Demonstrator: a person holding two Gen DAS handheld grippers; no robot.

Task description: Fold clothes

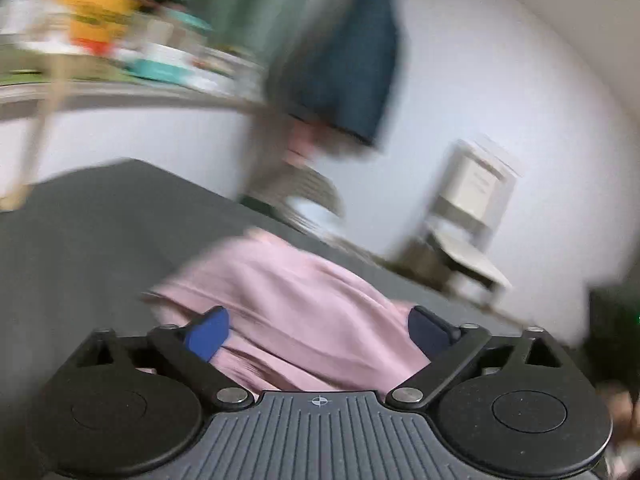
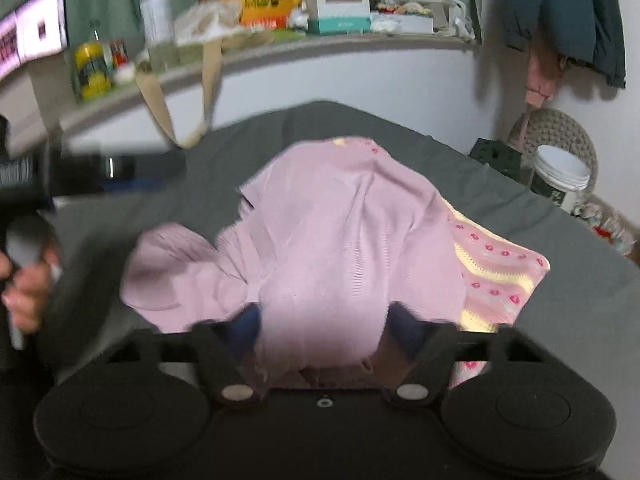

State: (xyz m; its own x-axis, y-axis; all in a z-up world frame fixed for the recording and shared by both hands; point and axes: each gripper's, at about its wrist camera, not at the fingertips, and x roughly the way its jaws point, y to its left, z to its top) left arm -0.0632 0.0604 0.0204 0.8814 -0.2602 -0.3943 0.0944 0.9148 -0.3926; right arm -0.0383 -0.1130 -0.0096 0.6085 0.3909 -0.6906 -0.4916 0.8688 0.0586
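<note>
A grey-covered bed (image 2: 500,200) (sheet smooth) bears a pink garment (image 2: 340,240).

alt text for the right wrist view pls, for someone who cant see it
A crumpled pink garment with a yellow, pink-flowered panel lies on a grey surface, its near part bunched between the spread fingers of the right tongs. At the left edge a hand holds the blurred left tongs; a cluttered shelf runs behind.
</note>
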